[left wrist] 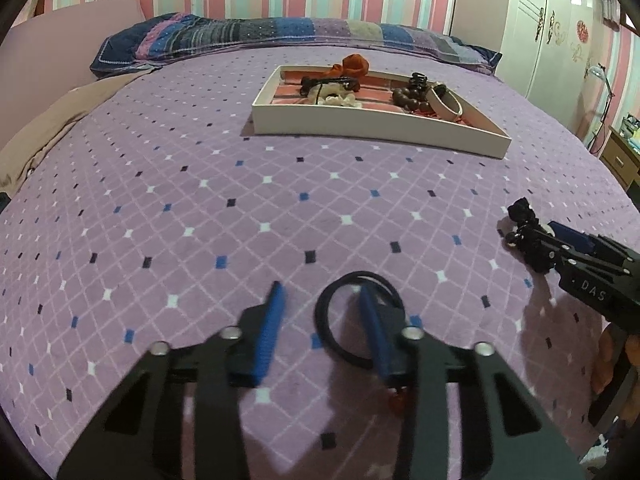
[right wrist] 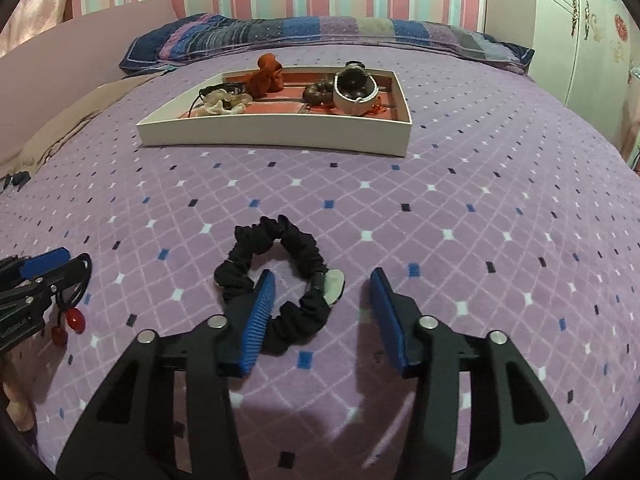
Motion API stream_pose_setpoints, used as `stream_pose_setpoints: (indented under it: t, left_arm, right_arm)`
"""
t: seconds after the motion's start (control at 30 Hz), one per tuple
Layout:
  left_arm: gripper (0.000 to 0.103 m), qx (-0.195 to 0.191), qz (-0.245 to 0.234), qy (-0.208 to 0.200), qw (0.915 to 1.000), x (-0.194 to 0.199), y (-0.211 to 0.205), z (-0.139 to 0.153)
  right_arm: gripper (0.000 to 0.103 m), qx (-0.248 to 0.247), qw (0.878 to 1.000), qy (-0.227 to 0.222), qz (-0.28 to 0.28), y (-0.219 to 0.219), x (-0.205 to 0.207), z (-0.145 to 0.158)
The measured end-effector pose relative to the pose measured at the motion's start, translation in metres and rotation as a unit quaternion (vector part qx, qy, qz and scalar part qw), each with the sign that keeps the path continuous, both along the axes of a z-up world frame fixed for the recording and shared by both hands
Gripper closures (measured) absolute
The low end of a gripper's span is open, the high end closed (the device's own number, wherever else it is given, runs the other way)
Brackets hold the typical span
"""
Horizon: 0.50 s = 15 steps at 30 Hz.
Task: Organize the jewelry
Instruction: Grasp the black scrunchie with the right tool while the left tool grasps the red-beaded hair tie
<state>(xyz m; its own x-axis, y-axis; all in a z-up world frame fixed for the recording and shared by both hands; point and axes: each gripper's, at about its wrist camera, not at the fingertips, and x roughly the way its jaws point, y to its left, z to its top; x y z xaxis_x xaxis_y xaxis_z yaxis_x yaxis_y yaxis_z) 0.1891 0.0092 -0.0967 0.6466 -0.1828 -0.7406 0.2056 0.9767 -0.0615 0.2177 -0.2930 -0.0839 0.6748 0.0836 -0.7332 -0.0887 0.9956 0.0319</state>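
Your left gripper (left wrist: pixel 320 292) sits low over the bedspread (left wrist: pixel 200 208) near its front edge, jaws apart; the right finger pokes through the thin black hair tie (left wrist: pixel 338 344), no pinch visible. Red beads (right wrist: pixel 68 326) hang below it. Your right gripper (right wrist: pixel 322 280) is spread, its left finger inside the black scrunchie (right wrist: pixel 276 276). The white tray (right wrist: pixel 280 134) of jewelry lies toward the far edge.

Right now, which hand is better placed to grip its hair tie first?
Right, probably. The right gripper straddles one bulky side of the scrunchie, centred between its fingers. The left gripper straddles a thin elastic lying flat, hugging one finger, easier to miss.
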Motion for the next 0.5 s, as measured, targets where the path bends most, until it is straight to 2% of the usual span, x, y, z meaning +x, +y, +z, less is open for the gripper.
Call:
stream_pose_setpoints:
  t: [0.13, 0.27, 0.5]
  left_arm:
    - [0.076, -0.001, 0.000, 0.001, 1.0000, 0.0005, -0.0004, 0.0004]
    - [0.084, -0.006, -0.002, 0.003, 1.0000, 0.0008, -0.0011, -0.0008]
    - [0.096, -0.014, -0.005, 0.006, 0.9999, 0.0007, -0.0001, 0.0010]
  right_arm:
    - [0.073, 0.010, 1.000, 0.001, 0.006, 0.0005, -0.0004, 0.0005]
    - [0.082, 0.016, 1.000, 0.002, 0.008, 0.0011, -0.0007, 0.0010]
    - [0.084, 0.030, 1.000, -0.004, 0.006, -0.0013, -0.0037, 0.0025]
